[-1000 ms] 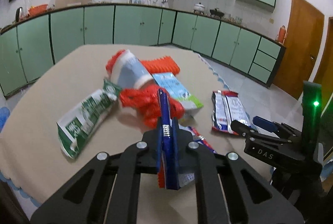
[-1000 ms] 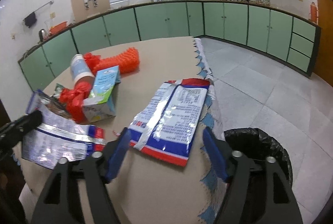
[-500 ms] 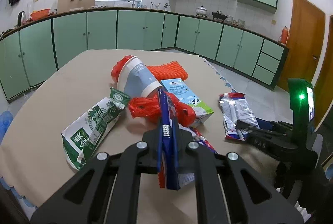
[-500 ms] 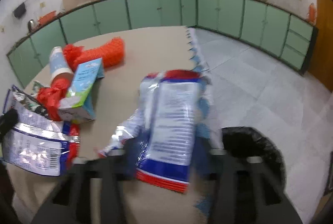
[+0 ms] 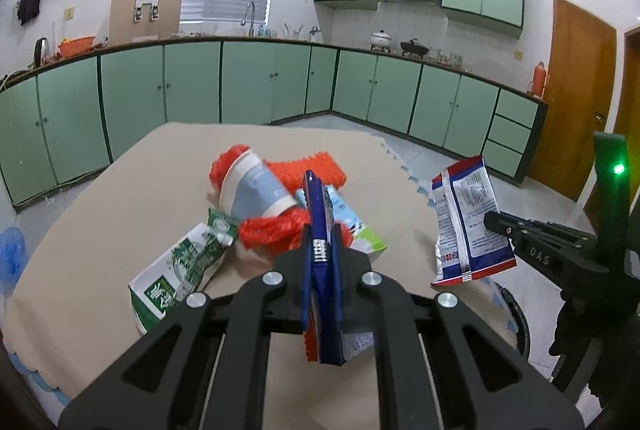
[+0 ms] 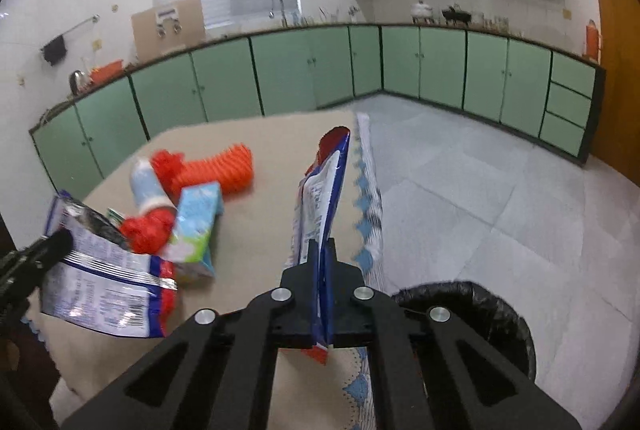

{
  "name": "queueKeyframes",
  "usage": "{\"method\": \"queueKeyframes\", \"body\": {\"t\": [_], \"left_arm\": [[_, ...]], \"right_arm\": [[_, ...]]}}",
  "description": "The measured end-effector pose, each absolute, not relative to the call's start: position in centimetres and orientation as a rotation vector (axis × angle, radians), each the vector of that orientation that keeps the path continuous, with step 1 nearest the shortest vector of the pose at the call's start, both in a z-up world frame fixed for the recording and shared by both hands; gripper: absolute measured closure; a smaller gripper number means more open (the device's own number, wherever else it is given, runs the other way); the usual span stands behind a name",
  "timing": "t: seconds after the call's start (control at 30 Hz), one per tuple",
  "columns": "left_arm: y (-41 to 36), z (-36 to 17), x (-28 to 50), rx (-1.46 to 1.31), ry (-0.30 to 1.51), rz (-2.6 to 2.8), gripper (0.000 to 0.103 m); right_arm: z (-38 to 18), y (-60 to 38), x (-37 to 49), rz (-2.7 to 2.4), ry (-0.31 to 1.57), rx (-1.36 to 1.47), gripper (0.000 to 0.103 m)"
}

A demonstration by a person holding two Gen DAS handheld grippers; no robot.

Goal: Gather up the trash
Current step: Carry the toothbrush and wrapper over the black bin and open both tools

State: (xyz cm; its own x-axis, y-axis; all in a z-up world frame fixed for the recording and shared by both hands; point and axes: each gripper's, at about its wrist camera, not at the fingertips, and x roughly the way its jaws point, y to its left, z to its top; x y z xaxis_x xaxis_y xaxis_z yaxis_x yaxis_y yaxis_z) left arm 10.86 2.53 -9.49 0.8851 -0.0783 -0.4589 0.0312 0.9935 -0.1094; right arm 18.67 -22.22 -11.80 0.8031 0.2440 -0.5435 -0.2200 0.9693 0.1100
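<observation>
**A:** Start with the big thing, the bin [image 6: 468,314] with the black liner. It sits on the floor just below and to the right of the right gripper [image 6: 323,272], past the edge of the tabletop [image 6: 256,230]. That gripper is clamped on the red, white and blue snack wrapper [image 6: 320,198], which hangs clear of the tabletop and stands edge-on ahead of the fingers.

**B:** So the carry is short. I'd swing the wrapper out over the middle of the bin's mouth before letting go. It's light and floppy, and dropped near the rim it could catch on the liner or slide to the floor.

**A:** The left gripper [image 5: 322,258] is clenched too, on a second wrapper, blue with a silvery back [image 6: 104,270]. It's further from the bin, with the right gripper between them, so I'd take turns and keep the two from crossing.

**B:** What stays on the tabletop?

**A:** Ahead of the left gripper lies a pile: a green and white pouch [image 5: 180,266], a pale cup [image 5: 252,190] on its side, an orange ridged piece [image 5: 316,170] behind it, a milk carton [image 5: 352,226] and red crumpled netting [image 5: 272,230] just in front of the fingers.

**B:** What can't you make out?

**A:** The inside of the bin is dark and its near side is cut off by the gripper frame, so I can't tell how full it is. The right wrist view is smeared, the wrappers' print is unreadable, and the netting hides part of the carton. The person's hands are out of view.
</observation>
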Motion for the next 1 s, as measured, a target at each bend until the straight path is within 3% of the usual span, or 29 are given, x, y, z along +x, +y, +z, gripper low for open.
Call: {"method": "queueKeyframes", "body": {"t": [0.43,1.0], "left_arm": [[-0.4,-5.5,10.1,-0.082,0.372,-0.133,0.096],[-11.0,-5.4,13.4,-0.028,0.354,-0.31,0.096]], "right_arm": [[-6.3,-24.5,15.2,0.246,0.458,0.039,0.1],[-5.4,-32.7,12.7,0.056,0.425,0.074,0.1]]}}
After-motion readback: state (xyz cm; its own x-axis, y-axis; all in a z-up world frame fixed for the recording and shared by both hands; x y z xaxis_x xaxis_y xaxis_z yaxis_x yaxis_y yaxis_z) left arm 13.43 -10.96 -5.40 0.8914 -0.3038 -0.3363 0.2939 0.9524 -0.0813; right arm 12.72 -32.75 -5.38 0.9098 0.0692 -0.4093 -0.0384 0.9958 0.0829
